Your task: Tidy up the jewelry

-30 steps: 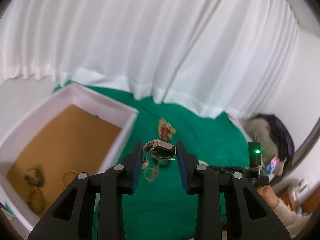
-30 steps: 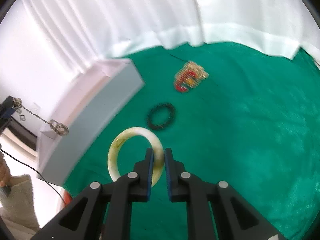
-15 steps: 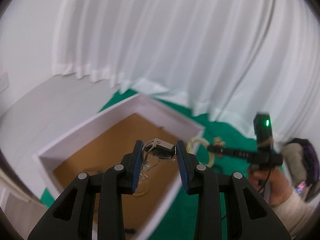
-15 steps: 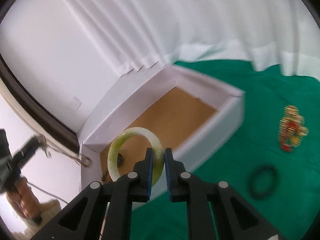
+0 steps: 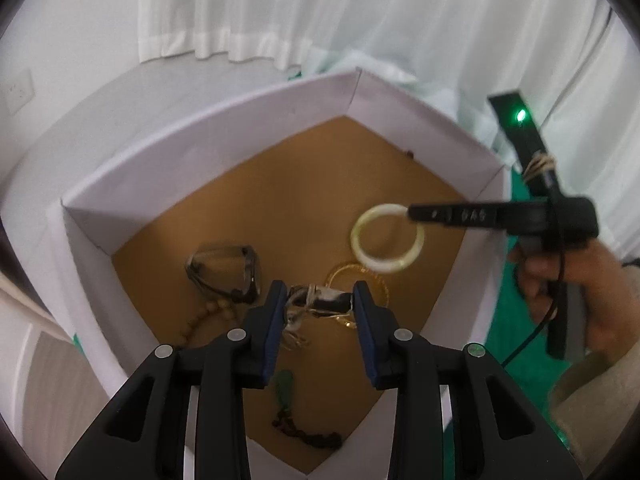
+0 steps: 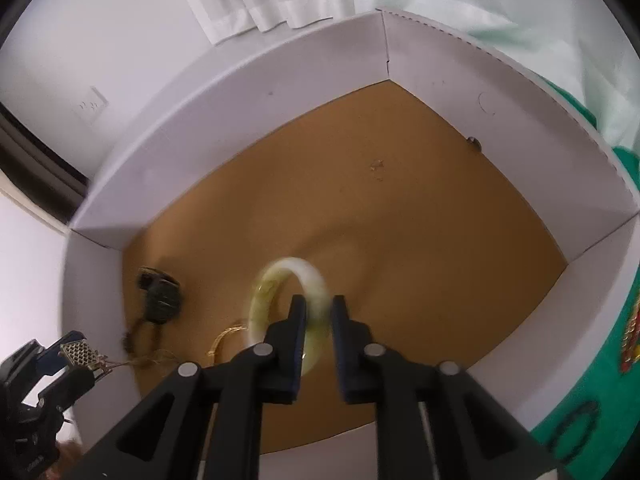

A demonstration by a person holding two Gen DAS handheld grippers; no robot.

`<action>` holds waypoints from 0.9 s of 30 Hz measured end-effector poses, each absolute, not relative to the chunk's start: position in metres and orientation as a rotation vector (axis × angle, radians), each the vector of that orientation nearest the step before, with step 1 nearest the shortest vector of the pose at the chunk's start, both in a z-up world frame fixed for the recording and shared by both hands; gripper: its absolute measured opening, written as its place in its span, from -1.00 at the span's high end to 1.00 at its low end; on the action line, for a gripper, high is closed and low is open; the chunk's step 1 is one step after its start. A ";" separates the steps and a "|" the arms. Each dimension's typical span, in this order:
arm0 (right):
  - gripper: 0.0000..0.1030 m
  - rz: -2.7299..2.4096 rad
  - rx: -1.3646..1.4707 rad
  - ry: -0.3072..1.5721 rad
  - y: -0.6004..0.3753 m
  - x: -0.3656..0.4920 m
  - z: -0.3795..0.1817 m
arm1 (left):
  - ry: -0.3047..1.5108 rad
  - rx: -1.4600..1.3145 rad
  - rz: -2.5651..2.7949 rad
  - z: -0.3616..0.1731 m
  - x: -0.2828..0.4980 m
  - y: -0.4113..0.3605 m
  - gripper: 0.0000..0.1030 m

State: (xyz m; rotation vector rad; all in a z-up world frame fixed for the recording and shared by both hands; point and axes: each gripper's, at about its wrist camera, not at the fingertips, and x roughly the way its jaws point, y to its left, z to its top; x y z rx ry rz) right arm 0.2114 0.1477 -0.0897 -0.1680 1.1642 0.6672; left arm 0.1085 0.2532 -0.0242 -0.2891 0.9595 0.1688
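A white box (image 5: 224,128) with a brown floor lies under both grippers; it also shows in the right wrist view (image 6: 280,80). My left gripper (image 5: 319,304) is shut on a silver chain with a metal clasp (image 5: 320,300), held over the box. My right gripper (image 6: 319,312) holds a pale jade bangle (image 6: 296,280) over the box floor; the jaws look slightly parted and the bangle is blurred. The bangle (image 5: 386,244) and right gripper (image 5: 416,214) show in the left wrist view. The left gripper (image 6: 70,356) shows at the lower left of the right wrist view.
Inside the box lie a dark watch (image 5: 224,268), a gold bangle (image 5: 352,280), a tan bead bracelet (image 5: 208,320) and a dark bead string with a green pendant (image 5: 288,412). On the green cloth (image 6: 600,360) outside lie a black ring bracelet (image 6: 576,428) and a red-gold ornament (image 6: 632,340).
Both grippers have swung from over the green cloth to above the box interior, carrying the chain and the bangle. The right jaws look a little wider than before.
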 end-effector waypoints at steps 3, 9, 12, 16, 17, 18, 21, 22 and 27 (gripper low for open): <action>0.24 0.633 -0.175 1.127 0.140 0.211 -0.080 | 0.949 -0.254 0.190 -0.024 0.109 0.248 -0.06; -0.17 0.608 -0.150 0.991 0.098 0.182 -0.041 | 0.875 -0.219 0.198 -0.003 0.095 0.229 -0.60; -0.36 0.583 -0.136 0.930 0.066 0.153 -0.031 | 0.854 -0.200 0.175 0.007 0.091 0.211 -0.66; -0.39 0.542 -0.146 0.918 0.019 0.116 -0.044 | 0.839 -0.159 0.110 0.017 0.085 0.171 -0.71; -0.39 0.527 -0.152 0.929 0.004 0.105 -0.052 | 0.834 -0.148 0.081 0.019 0.083 0.157 -0.73; -0.39 0.505 -0.159 0.942 -0.010 0.096 -0.060 | 0.832 -0.141 0.055 0.020 0.081 0.145 -0.76; -0.39 0.429 -0.168 0.983 -0.059 0.069 -0.084 | 0.837 -0.120 -0.029 0.019 0.077 0.109 -0.82; -0.39 0.402 -0.168 0.994 -0.073 0.062 -0.091 | 0.847 -0.107 -0.064 0.014 0.077 0.094 -0.83; -0.39 0.241 -0.115 1.006 -0.147 0.022 -0.114 | 0.925 -0.053 -0.158 -0.016 0.081 0.040 -0.84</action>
